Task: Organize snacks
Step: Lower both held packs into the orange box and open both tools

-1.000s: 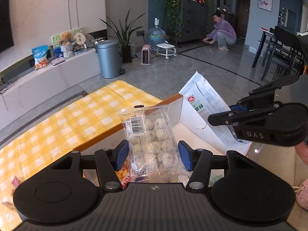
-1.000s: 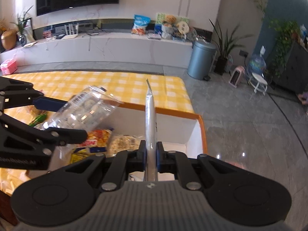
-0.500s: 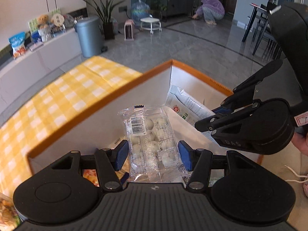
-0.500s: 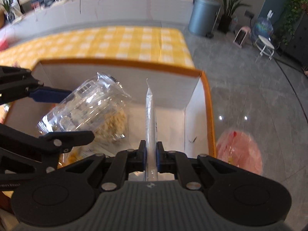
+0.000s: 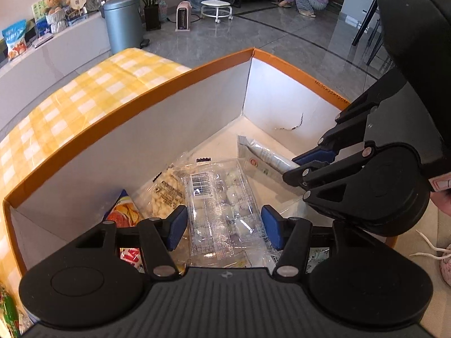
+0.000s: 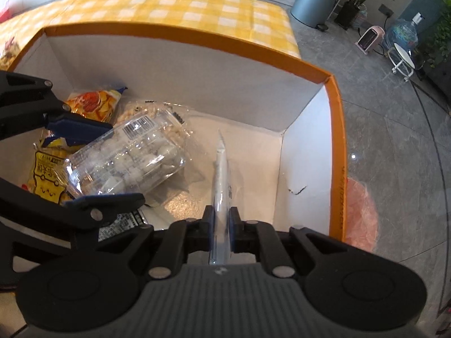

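Inside the box [image 5: 157, 129], the left gripper [image 5: 224, 226] has its jaws spread around the clear pack [image 5: 222, 205]. The right gripper [image 6: 220, 226] pinches the white packet [image 6: 221, 169] near the box's right wall.

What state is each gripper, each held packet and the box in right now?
left gripper: jaws wide apart, clear packet between them.
clear packet: lowered into the box, over other snacks; whether gripped, cannot tell.
right gripper: shut on white packet.
white packet: held edge-on, tip down near the box floor.
box: open-topped, partly filled.
orange chip bag: lying in the box.
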`<action>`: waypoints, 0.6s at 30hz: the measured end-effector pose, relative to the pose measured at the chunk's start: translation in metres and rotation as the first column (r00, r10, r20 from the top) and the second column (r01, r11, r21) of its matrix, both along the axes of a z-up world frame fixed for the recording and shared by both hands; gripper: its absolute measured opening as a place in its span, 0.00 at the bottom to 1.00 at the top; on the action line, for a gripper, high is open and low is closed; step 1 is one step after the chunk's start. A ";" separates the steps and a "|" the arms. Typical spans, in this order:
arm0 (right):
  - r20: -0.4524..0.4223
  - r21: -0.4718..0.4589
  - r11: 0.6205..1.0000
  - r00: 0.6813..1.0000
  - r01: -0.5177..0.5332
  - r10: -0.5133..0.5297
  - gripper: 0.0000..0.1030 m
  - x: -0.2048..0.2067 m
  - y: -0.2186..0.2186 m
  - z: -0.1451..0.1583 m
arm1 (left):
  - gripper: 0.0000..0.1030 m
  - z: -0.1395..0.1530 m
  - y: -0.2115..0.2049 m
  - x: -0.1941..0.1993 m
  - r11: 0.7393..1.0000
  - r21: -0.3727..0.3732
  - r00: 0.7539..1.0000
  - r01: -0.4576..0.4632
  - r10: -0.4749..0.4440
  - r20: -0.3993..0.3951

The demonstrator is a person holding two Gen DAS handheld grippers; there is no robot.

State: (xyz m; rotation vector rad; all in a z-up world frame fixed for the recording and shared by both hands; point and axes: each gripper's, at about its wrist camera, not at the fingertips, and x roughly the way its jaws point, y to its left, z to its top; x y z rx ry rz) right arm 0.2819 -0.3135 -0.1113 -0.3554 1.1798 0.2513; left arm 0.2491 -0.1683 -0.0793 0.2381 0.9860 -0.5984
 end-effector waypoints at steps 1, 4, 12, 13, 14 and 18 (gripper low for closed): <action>0.000 -0.010 1.000 1.000 -0.007 0.007 0.07 0.000 0.002 0.001 | 0.65 0.000 0.000 0.000 1.000 0.000 1.000 -0.003 0.003 -0.003; -0.002 -0.037 0.999 1.000 -0.026 0.026 0.12 0.000 0.006 0.002 | 0.66 0.000 -0.001 0.000 1.000 0.016 1.000 -0.009 0.009 0.000; -0.009 -0.131 0.986 0.995 -0.104 0.104 0.33 -0.001 0.019 0.007 | 0.75 0.004 0.001 0.000 0.998 0.057 0.999 -0.014 0.016 -0.041; -0.009 -0.148 0.981 0.993 -0.122 0.122 0.38 -0.002 0.021 0.008 | 0.78 0.006 0.001 0.000 0.998 0.068 0.998 -0.013 0.017 -0.059; -0.012 -0.164 0.976 0.990 -0.141 0.141 0.39 -0.003 0.023 0.009 | 0.80 0.008 0.001 0.000 0.997 0.078 0.997 -0.011 0.017 -0.075; -0.026 -0.212 0.953 0.976 -0.215 0.214 0.42 -0.007 0.032 0.018 | 0.84 0.017 0.004 0.001 0.994 0.108 0.987 0.023 -0.006 -0.159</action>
